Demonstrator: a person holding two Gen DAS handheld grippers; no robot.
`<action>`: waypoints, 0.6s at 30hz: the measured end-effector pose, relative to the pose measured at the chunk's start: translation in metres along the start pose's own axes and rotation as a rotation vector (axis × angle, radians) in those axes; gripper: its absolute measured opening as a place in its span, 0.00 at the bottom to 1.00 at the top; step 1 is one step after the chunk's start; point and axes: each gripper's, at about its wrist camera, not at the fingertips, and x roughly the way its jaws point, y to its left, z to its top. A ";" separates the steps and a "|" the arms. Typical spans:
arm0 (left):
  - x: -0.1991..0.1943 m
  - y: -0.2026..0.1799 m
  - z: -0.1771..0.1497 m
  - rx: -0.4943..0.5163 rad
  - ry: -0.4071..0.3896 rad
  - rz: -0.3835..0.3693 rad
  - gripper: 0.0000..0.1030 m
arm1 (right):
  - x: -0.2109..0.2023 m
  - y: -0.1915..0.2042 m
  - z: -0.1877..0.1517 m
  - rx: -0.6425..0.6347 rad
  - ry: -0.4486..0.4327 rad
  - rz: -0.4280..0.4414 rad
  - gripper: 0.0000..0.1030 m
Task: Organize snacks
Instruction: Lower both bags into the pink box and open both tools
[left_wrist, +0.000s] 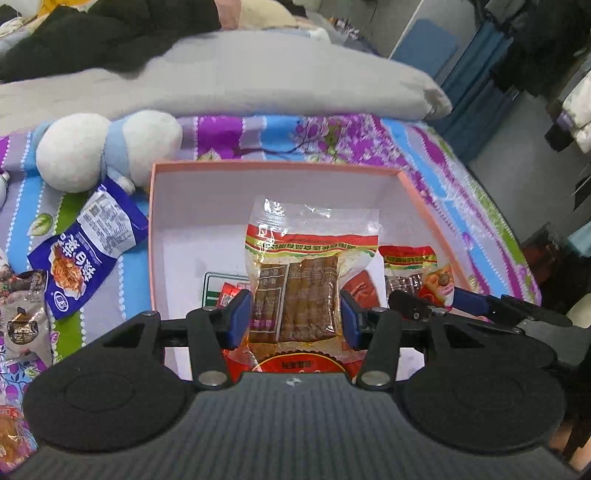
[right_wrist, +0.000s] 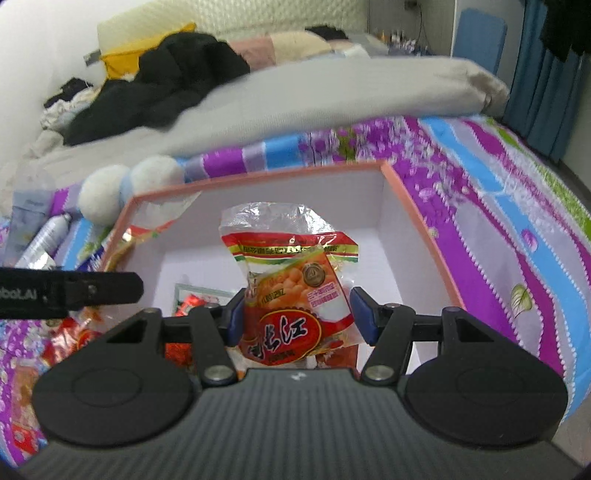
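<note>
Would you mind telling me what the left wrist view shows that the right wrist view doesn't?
Only the left wrist view shows the blue noodle packet lying on the bedsheet beside the box, and the left gripper holding a packet of brown strips. Only the right wrist view shows a spray bottle and the front of the orange snack packet in the right gripper. Both show the pink box and the white-and-blue plush toy.
</note>
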 end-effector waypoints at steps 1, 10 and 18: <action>0.006 0.001 0.000 -0.004 0.010 0.002 0.54 | 0.003 -0.001 -0.001 0.003 0.008 0.002 0.60; 0.034 0.015 0.002 -0.048 0.037 0.022 0.74 | 0.038 -0.020 -0.006 0.058 0.087 0.005 0.77; 0.024 0.020 0.000 -0.039 0.023 0.029 0.74 | 0.031 -0.024 -0.009 0.090 0.071 0.013 0.76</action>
